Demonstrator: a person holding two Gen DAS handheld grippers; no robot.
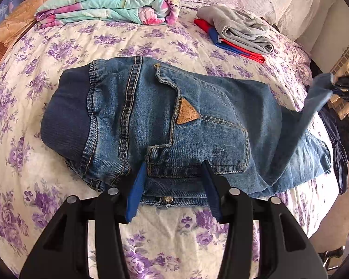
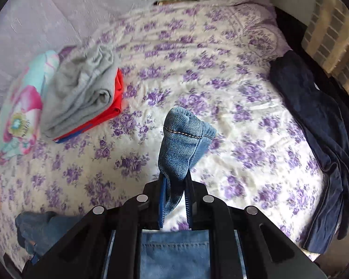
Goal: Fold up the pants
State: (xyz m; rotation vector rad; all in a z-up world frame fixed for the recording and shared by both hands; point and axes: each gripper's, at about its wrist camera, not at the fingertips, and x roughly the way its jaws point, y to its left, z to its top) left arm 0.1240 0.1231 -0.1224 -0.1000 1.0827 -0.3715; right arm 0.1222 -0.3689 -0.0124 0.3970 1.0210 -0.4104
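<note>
Blue jeans (image 1: 174, 125) lie on the flowered bedspread (image 1: 151, 44), waistband to the left, a tan triangle patch on the back pocket. My left gripper (image 1: 174, 174) is open, its blue pads on either side of the jeans' near edge by a metal button. My right gripper (image 2: 175, 186) is shut on the leg hem of the jeans (image 2: 181, 139) and holds it lifted above the bed. In the left wrist view the right gripper (image 1: 344, 86) shows at the far right, with the leg stretched up to it.
A folded floral quilt (image 1: 109, 2) lies at the back left. A stack of folded grey and red-blue clothes (image 1: 239, 32) sits at the back right. Dark navy pants (image 2: 318, 139) lie along the bed's right edge. Pillows (image 2: 81, 7) line the far side.
</note>
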